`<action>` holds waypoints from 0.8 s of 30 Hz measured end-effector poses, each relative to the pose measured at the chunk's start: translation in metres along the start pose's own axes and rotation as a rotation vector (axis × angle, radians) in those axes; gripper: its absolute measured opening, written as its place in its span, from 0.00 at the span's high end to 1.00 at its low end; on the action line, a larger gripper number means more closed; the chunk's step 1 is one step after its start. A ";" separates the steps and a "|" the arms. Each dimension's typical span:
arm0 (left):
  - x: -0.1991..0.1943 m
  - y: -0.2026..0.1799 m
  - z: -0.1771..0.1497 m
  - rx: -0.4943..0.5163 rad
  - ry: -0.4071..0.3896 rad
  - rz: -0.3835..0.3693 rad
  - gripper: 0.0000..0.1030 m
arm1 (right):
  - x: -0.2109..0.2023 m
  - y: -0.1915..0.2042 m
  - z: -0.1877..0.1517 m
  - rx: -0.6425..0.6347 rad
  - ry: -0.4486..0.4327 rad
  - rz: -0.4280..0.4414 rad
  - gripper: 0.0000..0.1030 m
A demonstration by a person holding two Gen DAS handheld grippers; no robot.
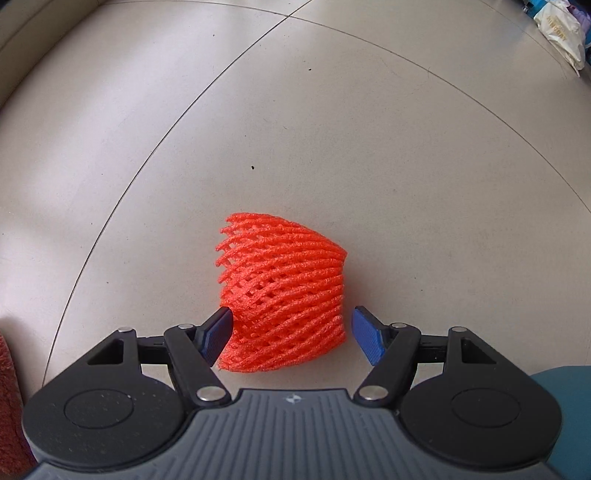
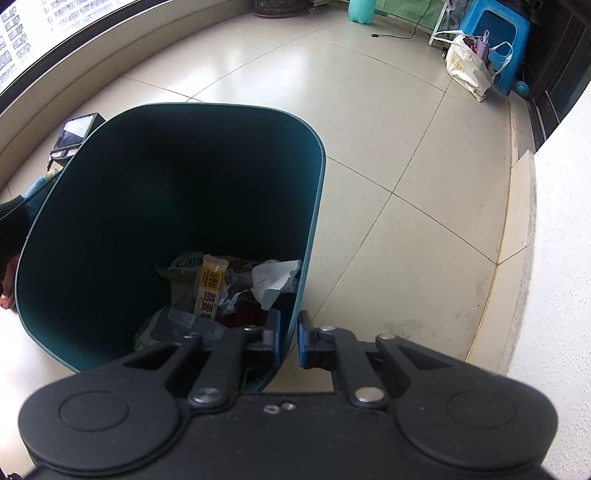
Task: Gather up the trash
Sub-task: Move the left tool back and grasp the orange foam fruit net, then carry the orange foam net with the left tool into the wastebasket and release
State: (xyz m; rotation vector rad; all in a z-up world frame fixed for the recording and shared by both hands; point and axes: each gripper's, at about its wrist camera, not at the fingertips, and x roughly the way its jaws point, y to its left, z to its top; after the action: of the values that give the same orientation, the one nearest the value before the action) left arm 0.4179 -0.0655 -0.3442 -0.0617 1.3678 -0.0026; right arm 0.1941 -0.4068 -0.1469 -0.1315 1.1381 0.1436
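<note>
I see one orange foam fruit net (image 1: 282, 295) lying on the tiled floor (image 1: 332, 147), directly ahead of my left gripper (image 1: 293, 334). Its jaws are spread wide, one blue pad on each side of the net's near end: the left pad (image 1: 218, 334) touches or overlaps the net's edge, while the right pad (image 1: 365, 338) stands just clear of it with a strip of bare floor between. Around the net the tiles are open on all sides; two grout lines cross far beyond it, and a cream shopping bag (image 1: 561, 33) sits well apart at the top right corner.

My right gripper (image 2: 289, 338) is clamped on the rim of one dark teal trash bin (image 2: 166, 206), with one blue pad inside the wall and one outside. The bin tilts toward me, its mouth open. At its bottom I count at least four pieces: a yellow oat snack wrapper (image 2: 209, 284), a green packet (image 2: 183, 269), a crumpled white paper (image 2: 273, 282) and a clear plastic bag (image 2: 173, 325); the rest is too dark to sort. To the bin's right the floor runs free to a raised pale ledge (image 2: 517, 236). A tablet (image 2: 74, 133) lies just behind the bin's left edge, and far back stand one blue plastic stool (image 2: 506, 44) and a white tote bag (image 2: 469, 66) leaning against it.
</note>
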 end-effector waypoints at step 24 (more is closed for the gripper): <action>-0.105 0.004 -0.025 0.056 -0.068 0.084 0.87 | 0.005 0.004 -0.001 0.007 -0.004 -0.019 0.93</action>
State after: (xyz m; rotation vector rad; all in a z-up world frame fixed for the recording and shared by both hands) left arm 0.3716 -0.0584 -0.2463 0.0427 1.3006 0.0314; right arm 0.1948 -0.4032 -0.1523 -0.1357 1.1327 0.1224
